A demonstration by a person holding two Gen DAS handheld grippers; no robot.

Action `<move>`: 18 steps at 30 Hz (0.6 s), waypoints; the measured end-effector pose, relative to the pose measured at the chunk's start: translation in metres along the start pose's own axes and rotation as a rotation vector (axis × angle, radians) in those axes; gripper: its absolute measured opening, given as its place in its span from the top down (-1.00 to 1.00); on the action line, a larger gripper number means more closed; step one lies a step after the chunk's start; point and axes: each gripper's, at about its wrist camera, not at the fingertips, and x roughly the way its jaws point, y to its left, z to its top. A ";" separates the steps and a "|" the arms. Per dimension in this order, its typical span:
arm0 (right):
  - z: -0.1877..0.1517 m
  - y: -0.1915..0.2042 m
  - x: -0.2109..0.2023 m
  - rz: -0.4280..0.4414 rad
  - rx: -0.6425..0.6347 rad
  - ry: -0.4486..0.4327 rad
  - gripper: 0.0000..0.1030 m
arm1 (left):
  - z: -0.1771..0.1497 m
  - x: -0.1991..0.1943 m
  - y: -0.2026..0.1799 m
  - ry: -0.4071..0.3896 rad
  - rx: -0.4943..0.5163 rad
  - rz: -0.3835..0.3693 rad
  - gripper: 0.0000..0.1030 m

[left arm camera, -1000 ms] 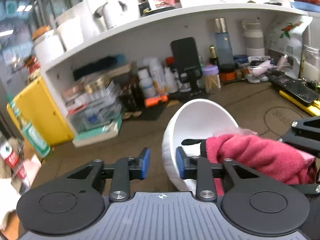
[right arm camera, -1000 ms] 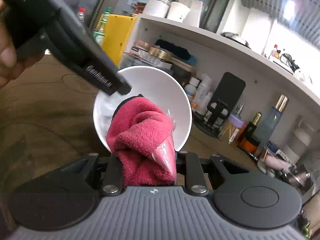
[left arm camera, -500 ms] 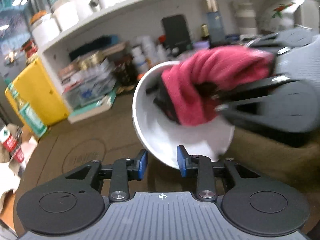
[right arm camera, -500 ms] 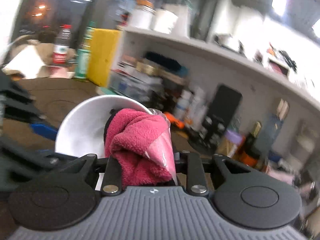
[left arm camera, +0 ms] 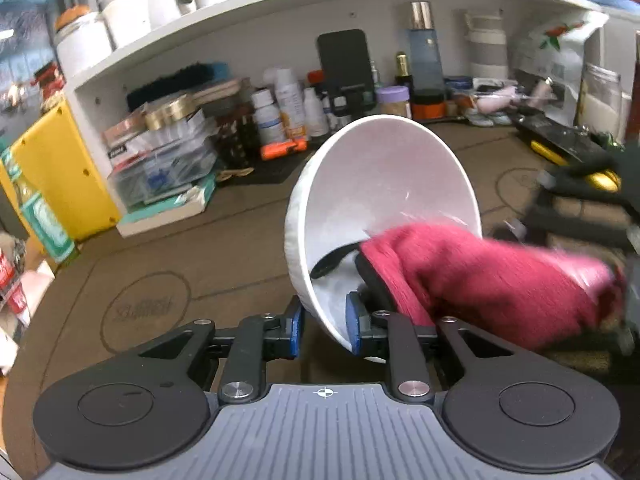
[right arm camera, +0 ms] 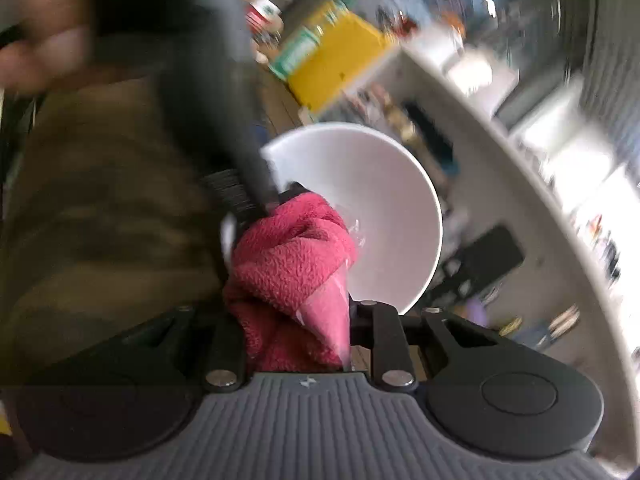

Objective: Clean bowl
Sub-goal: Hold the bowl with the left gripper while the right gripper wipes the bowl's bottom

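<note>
A white bowl (left arm camera: 380, 184) hangs tilted above the brown table, its mouth turned to the right. My left gripper (left arm camera: 324, 328) has the bowl's lower rim between its blue pads; the jaws are opening slightly while the bowl still rests in them. A red cloth (left arm camera: 480, 280) reaches into the bowl from the right. In the right wrist view my right gripper (right arm camera: 296, 280) is shut on the red cloth (right arm camera: 292, 248), which presses against the inside of the bowl (right arm camera: 380, 208) near its rim. That view is blurred by motion.
A white shelf (left arm camera: 280, 4) runs along the back, with bottles, jars and a black phone stand (left arm camera: 344, 64) beneath it. A yellow box (left arm camera: 52, 168) stands at the left. Stacked packets (left arm camera: 160, 160) lie by the brown mat (left arm camera: 180, 248). Black and yellow tools (left arm camera: 560, 144) lie at the right.
The bowl has rolled so that its mouth faces right instead of up and toward me. The cloth now enters low from the right, not from above. The right wrist view has rolled.
</note>
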 end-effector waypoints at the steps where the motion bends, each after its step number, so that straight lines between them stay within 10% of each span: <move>1: 0.002 -0.004 0.005 -0.009 0.003 0.008 0.53 | 0.000 0.000 0.000 -0.002 -0.004 -0.010 0.43; 6: 0.008 -0.015 0.031 -0.091 0.053 0.006 0.55 | -0.001 -0.001 -0.006 -0.010 0.003 -0.030 0.24; 10: 0.001 -0.008 0.016 -0.276 0.196 -0.175 0.57 | -0.003 0.008 -0.002 0.010 -0.004 -0.003 0.33; 18: -0.017 -0.040 -0.024 -0.053 0.492 -0.176 0.57 | 0.014 0.016 0.009 0.016 0.046 0.049 0.30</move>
